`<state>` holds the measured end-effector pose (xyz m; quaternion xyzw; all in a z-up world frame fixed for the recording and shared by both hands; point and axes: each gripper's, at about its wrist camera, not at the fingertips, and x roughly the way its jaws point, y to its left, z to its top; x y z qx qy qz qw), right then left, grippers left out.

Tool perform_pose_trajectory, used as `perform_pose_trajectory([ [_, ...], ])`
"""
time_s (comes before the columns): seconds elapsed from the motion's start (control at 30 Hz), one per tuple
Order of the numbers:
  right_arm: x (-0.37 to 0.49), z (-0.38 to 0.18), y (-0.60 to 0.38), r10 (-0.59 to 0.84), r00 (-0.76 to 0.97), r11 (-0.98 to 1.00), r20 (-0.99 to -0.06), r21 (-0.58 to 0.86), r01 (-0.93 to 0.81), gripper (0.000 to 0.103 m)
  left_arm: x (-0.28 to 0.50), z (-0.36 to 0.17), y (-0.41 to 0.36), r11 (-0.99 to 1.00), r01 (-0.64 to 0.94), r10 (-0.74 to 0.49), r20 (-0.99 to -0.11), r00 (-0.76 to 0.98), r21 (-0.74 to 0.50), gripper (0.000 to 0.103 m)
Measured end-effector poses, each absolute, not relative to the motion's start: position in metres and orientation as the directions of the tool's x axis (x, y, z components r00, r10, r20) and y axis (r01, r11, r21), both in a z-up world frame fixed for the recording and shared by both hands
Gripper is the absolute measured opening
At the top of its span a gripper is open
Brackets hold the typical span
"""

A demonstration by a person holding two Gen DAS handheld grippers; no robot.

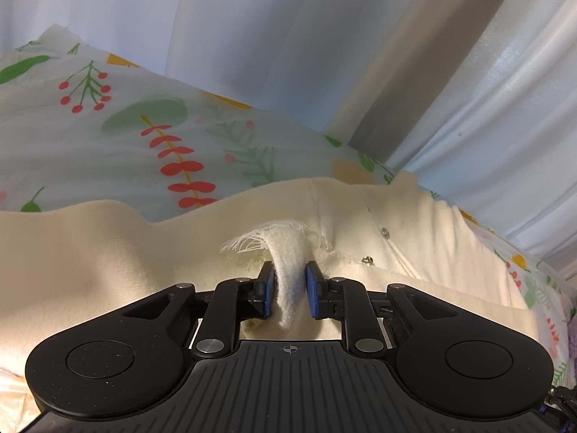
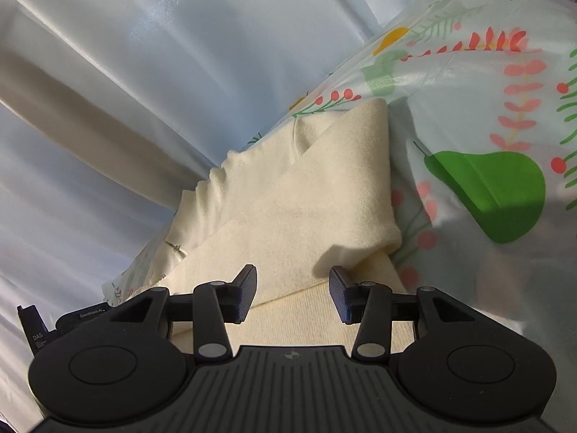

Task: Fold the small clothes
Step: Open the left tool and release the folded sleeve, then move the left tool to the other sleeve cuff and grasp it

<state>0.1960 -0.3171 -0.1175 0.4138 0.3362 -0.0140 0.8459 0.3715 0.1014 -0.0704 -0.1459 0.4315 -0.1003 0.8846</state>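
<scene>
**Cream garment half folded on the flowered sheet**

Cream garment (image 1: 108, 252) lies on a flowered sheet (image 1: 108, 126), one flap (image 2: 306, 198) turned over its ribbed body, small metal snaps (image 1: 368, 259) showing near one edge. A frayed white strip (image 1: 288, 281) of cloth rises between the blue pads of the left gripper (image 1: 290, 287); the pads stand slightly apart, one touching the strip, not pinching it. The right gripper (image 2: 293, 294) hovers over the folded edge, jaws apart, holding nothing. Pale curtains (image 2: 144, 54) hang behind.

One cream garment (image 2: 288, 209), one floral cloth (image 1: 108, 126), two snaps (image 1: 368, 259).
</scene>
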Motion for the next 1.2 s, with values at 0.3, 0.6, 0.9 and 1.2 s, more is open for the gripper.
perform_pose_trajectory([
  [0.3,0.203,-0.117,-0.325,0.111,0.779,0.718,-0.617,0.592,0.367,0.000,0.370,-0.070,0.092,0.932,0.088,-0.328,-0.720,0.611,-0.351,0.015],
  [0.6,0.198,-0.108,-0.325,-0.010,0.780,0.798,-0.626,0.464,0.383,0.000,0.369,-0.073,0.099,0.947,0.048,-0.279,-0.738,0.614,-0.318,0.028],
  [0.9,0.196,-0.091,-0.316,-0.012,0.757,0.865,-0.654,0.373,0.336,0.002,0.351,-0.064,0.118,0.953,0.019,-0.249,-0.750,0.613,-0.301,0.034],
  [1.2,0.223,-0.083,-0.251,-0.018,0.788,0.994,-0.616,0.071,0.078,0.014,0.347,-0.069,0.085,0.965,0.051,-0.234,-0.761,0.605,-0.256,0.052],
])
